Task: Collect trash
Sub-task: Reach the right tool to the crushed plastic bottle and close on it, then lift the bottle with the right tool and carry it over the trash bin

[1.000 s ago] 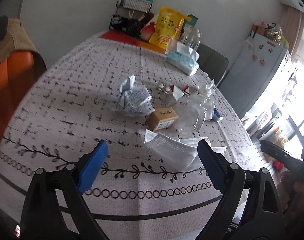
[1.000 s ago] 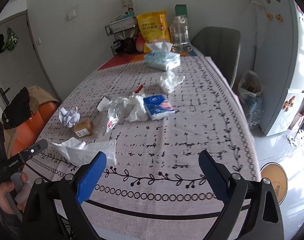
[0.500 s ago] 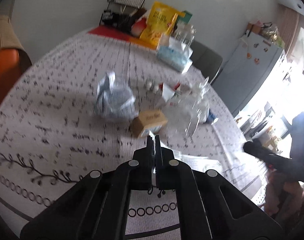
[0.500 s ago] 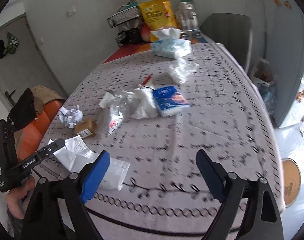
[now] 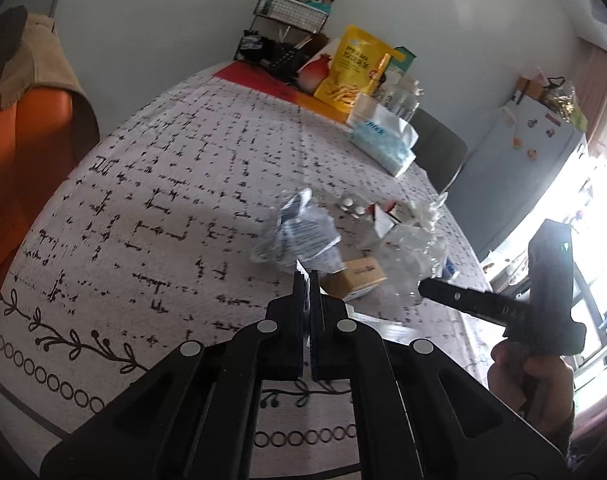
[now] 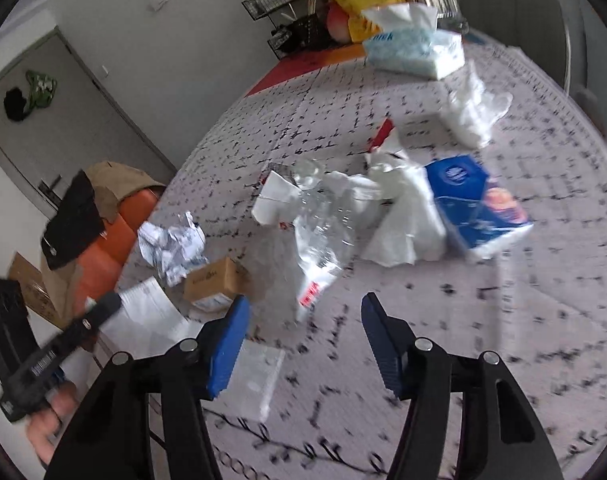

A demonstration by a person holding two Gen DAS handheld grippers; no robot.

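Observation:
Trash lies on the patterned tablecloth: a crumpled paper ball, a small brown box, a crushed clear bottle, white tissues and a blue tissue pack. My left gripper is shut, with a white edge of the face mask pinched at its tip near the table's front edge. My right gripper hovers low over the cloth with its jaws closing. The bottle's label end lies just ahead of its blue pads, and nothing is pressed between them.
A crumpled white bag and a tissue box lie farther back. A yellow snack bag and wire rack stand by the wall. An orange chair is at the left, a grey chair and fridge at the right.
My left gripper went from wide open to shut on the mask and shifted a little. My right gripper moved forward and down toward the trash pile, its jaws narrowing.

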